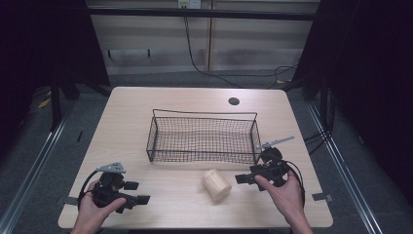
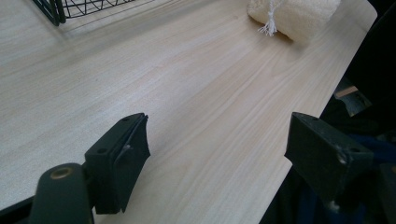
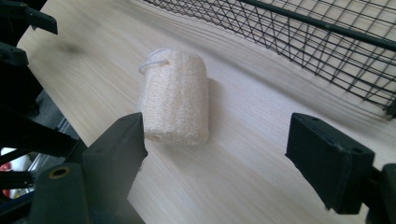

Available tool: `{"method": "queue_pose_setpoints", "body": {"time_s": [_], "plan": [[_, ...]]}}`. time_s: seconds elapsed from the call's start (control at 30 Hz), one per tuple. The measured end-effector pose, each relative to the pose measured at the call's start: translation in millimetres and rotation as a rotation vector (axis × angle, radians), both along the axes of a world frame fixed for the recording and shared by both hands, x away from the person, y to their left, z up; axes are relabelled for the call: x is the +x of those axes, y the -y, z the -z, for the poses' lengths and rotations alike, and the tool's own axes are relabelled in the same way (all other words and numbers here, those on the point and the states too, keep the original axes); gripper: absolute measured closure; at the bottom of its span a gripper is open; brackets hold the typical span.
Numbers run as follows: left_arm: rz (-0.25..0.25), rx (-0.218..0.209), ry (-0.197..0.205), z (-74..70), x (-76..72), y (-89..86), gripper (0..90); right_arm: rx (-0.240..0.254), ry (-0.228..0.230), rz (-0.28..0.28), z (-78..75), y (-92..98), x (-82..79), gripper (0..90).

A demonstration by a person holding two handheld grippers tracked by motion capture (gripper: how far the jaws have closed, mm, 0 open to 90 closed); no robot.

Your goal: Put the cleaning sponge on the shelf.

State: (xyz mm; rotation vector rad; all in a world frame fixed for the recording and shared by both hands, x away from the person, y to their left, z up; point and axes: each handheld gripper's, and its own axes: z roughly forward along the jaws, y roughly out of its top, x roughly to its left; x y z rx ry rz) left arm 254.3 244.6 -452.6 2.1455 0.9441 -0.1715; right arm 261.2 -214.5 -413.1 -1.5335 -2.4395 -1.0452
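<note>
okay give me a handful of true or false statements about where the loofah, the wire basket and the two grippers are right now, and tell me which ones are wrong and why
1. The loofah lies inside the wire basket. False: it lies on the table, in front of the basket.
2. The basket holds nothing. True.
3. The right gripper is clamped on the loofah. False: its jaws stand open, with the loofah on the table beyond them.
4. The left gripper is open with nothing between its jaws. True.
5. A white string shows at one end of the loofah. True.
</note>
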Motion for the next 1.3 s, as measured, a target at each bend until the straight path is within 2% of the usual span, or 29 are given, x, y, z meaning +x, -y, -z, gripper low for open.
{"method": "queue_pose_setpoints", "body": {"time_s": [0.07, 0.2, 0.3, 0.43, 0.47, 0.57, 0.77, 0.87, 1.07, 1.2, 1.3], "plan": [[0.000, 0.000, 0.001, -0.1, -0.1, -0.1, 20.9, -0.024, -0.025, -0.015, -1.2, -4.1, 3.0, 18.2], [-0.002, -0.001, -0.001, 0.4, 0.3, 0.2, 20.8, -0.026, -0.043, -0.030, -2.8, -7.2, 6.6, 18.1], [0.001, 0.000, 0.003, 0.5, 0.1, 0.3, 20.8, -0.029, -0.080, -0.057, -6.5, -13.6, 11.7, 16.7], [-0.003, -0.002, 0.000, 0.8, 0.1, 0.4, 20.9, -0.035, -0.078, -0.075, -9.1, -18.8, 15.8, 16.7], [-0.001, -0.001, 0.002, 0.8, 0.2, 0.3, 20.8, -0.051, -0.089, -0.093, -9.2, -23.1, 18.3, 16.7], [-0.001, -0.001, 0.001, 0.7, 0.1, 0.1, 20.8, -0.058, -0.098, -0.105, -9.5, -27.2, 19.7, 16.7], [-0.003, 0.000, 0.004, 0.8, -0.1, 0.4, 20.8, -0.053, -0.133, -0.145, -11.1, -34.1, 25.4, 16.8], [0.003, 0.002, 0.001, 0.7, 0.5, 0.1, 20.8, -0.068, -0.164, -0.160, -9.8, -38.1, 29.4, 17.0], [0.004, 0.004, 0.000, 0.9, 0.7, 0.1, 20.8, -0.099, -0.189, -0.193, -1.3, -51.0, 37.2, 17.4], [0.005, 0.003, 0.001, 0.8, 0.7, -0.2, 20.9, -0.103, -0.204, -0.206, -0.7, -56.7, 38.9, 17.4], [0.008, 0.002, -0.002, 0.8, 0.1, 0.3, 20.8, -0.126, -0.220, -0.211, 0.4, -61.2, 40.8, 17.6]]}}
